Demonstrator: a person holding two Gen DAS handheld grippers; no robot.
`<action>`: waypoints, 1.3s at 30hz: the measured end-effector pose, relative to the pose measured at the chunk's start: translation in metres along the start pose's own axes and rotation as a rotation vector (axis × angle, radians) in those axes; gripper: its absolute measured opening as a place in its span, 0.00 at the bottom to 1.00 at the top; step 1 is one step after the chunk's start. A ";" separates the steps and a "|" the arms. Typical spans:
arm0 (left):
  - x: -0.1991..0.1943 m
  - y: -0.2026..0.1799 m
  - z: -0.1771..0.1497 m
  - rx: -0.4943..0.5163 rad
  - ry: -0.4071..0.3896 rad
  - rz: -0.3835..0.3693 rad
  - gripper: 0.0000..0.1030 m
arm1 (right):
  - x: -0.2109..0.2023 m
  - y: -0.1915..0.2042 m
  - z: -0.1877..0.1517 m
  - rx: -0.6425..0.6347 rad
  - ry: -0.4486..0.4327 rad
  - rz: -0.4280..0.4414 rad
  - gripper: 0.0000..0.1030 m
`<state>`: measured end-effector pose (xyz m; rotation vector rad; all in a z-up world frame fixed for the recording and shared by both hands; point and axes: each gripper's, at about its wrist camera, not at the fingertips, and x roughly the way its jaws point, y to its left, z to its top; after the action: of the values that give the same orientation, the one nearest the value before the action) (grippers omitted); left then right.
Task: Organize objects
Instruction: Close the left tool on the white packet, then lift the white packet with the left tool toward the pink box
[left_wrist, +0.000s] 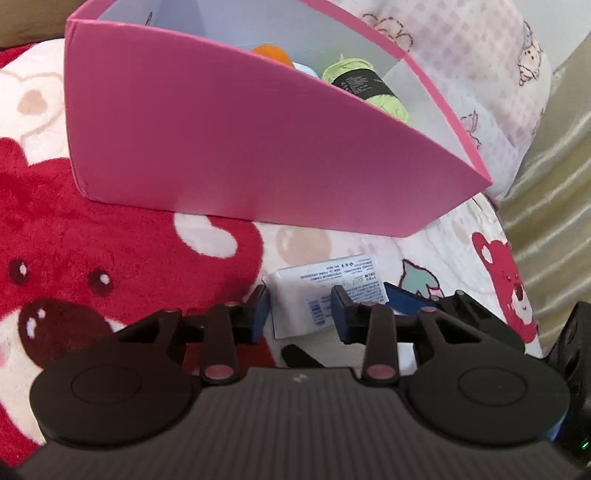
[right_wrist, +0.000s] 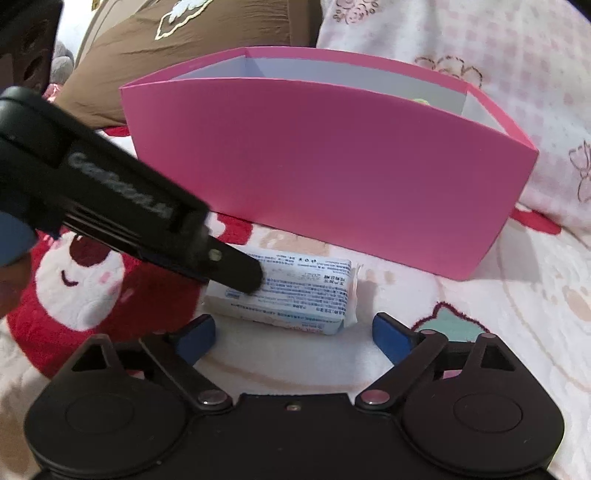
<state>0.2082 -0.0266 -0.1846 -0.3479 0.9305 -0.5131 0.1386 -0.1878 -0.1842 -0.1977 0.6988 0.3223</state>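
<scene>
The right claw (right_wrist: 293, 338) gapes wide, holding nothing — the white packet (right_wrist: 295, 295) lies just ahead on the blanket (right_wrist: 480, 332). The left claw (left_wrist: 301, 314) straddles that packet loosely; the pink box (right_wrist: 325, 177) stands beyond.

A tall pink cardboard box (right_wrist: 325, 177) with a pale inside stands at the far side of a plush blanket (right_wrist: 498, 332) printed with red bears. Near it lies a white printed packet (right_wrist: 306, 299). The right gripper (right_wrist: 293, 338) hovers wide apart just before the packet, while the left gripper (right_wrist: 236, 275), a black arm reaching in from the left, overlaps the packet's left end.
</scene>
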 end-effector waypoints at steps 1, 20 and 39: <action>0.000 -0.002 -0.001 0.008 -0.006 0.008 0.34 | 0.001 0.000 0.001 0.009 0.000 0.005 0.92; -0.030 -0.020 -0.006 0.019 0.023 0.043 0.30 | -0.013 0.001 0.004 0.094 -0.014 0.046 0.80; -0.118 -0.049 -0.007 0.046 0.077 0.158 0.30 | -0.073 0.034 0.035 0.201 0.041 0.174 0.80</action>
<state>0.1315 -0.0010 -0.0851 -0.2120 1.0102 -0.4045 0.0948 -0.1626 -0.1122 0.0477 0.7863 0.4121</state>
